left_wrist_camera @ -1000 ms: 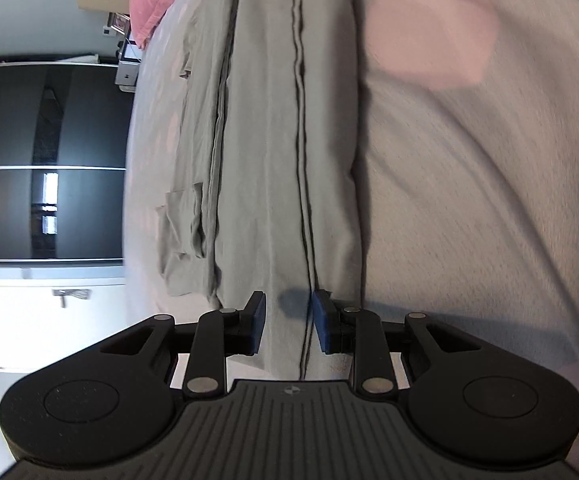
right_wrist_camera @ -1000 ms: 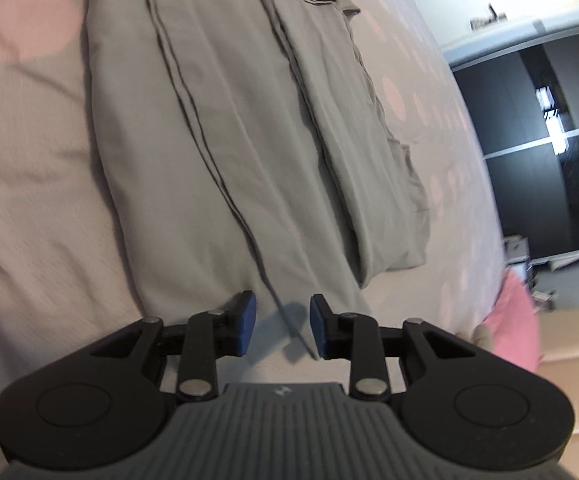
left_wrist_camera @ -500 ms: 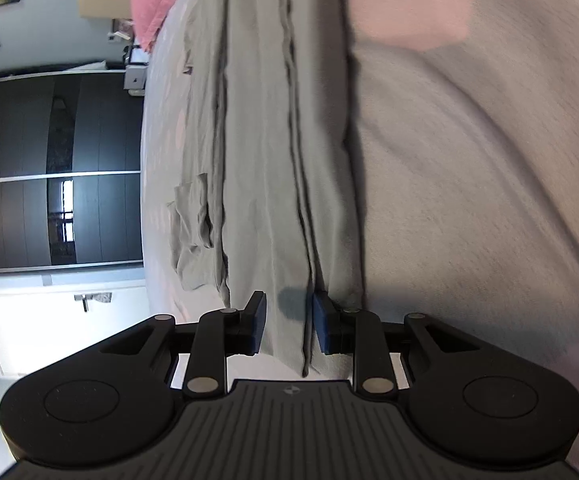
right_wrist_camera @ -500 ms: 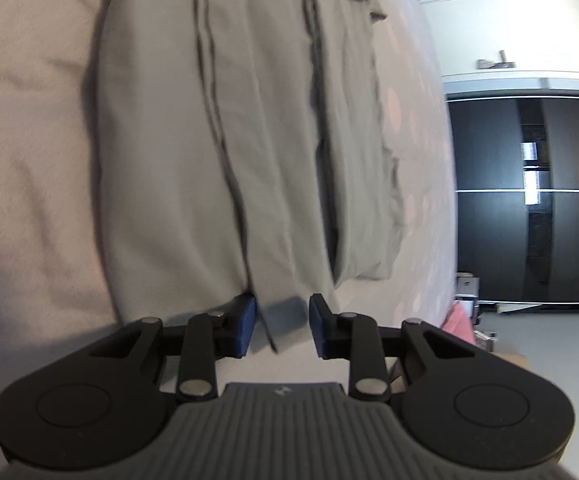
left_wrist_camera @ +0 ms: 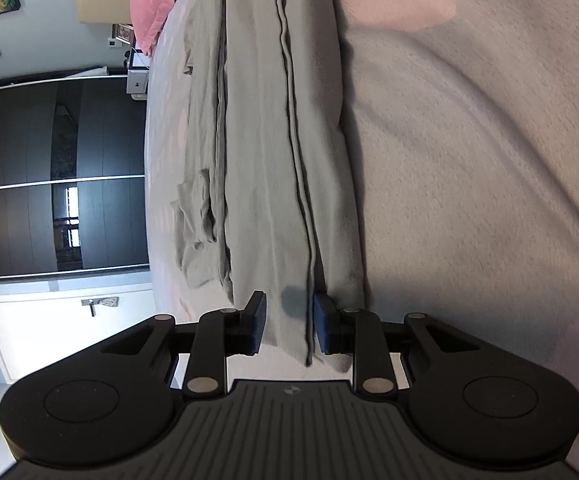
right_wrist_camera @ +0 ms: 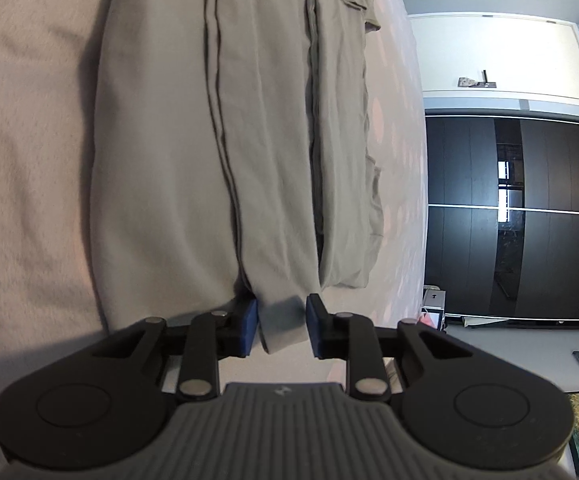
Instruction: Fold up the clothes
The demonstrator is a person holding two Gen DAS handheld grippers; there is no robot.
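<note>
Trousers lie stretched lengthwise on the bedspread, one end between the spread fingers of the left gripper, the other end between the spread fingers of the right gripper. Neither gripper pinches the cloth. Fabric is grey-green, folded leg on leg, with dark seam lines.

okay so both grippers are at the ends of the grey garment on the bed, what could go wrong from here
1. Both the left gripper and right gripper are open around only a narrow end of the grey garment; closing may catch just one layer, so the fold slips apart.
2. The loose bunched flap along one edge may flop out when lifted.
3. The fingers could pinch the bedspread underneath.
</note>
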